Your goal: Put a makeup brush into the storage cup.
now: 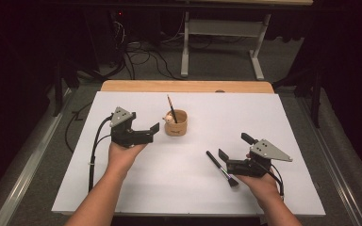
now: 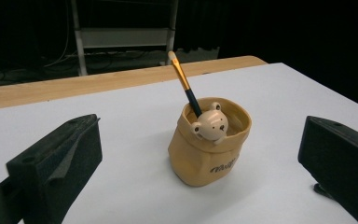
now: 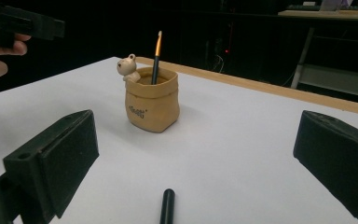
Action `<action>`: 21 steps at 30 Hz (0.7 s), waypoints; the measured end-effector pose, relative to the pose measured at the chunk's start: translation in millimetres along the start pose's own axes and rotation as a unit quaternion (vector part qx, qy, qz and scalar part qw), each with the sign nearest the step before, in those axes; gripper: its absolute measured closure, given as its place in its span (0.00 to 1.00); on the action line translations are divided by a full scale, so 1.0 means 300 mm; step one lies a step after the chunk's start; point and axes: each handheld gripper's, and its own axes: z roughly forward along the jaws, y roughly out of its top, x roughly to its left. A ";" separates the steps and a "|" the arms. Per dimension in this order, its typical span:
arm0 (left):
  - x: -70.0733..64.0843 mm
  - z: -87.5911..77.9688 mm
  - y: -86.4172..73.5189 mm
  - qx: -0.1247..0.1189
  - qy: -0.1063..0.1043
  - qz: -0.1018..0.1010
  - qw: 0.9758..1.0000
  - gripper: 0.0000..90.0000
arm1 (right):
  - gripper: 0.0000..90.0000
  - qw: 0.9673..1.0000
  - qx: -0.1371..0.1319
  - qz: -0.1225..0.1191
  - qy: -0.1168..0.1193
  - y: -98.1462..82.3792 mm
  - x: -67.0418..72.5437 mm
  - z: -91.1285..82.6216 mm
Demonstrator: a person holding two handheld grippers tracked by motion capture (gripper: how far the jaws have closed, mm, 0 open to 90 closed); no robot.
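A tan sack-shaped cup (image 1: 176, 123) with a small bear figure (image 2: 210, 125) on its rim stands mid-table, and a brush with an orange ferrule (image 1: 170, 106) leans in it. My left gripper (image 1: 143, 129) is open just left of the cup, which stands ahead between its jaws (image 2: 209, 149), apart from them. A second brush (image 1: 221, 168), black with dark bristles, lies on the white sheet at front right. My right gripper (image 1: 235, 146) is open beside it. In the right gripper view the black handle tip (image 3: 167, 205) lies between the jaws, and the cup (image 3: 151, 105) stands farther off.
The white sheet (image 1: 193, 188) covers the table, with a wooden strip (image 1: 188, 86) along its far edge. Beyond are a dark floor with cables and a white table frame (image 1: 221, 28). The left hand and its gripper (image 3: 23, 21) show at the top left of the right gripper view.
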 end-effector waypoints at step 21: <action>0.017 -0.136 -0.115 -0.012 -0.017 -0.012 1.000 0.00 | 0.01 1.000 0.002 0.005 -0.003 -0.001 0.002 0.001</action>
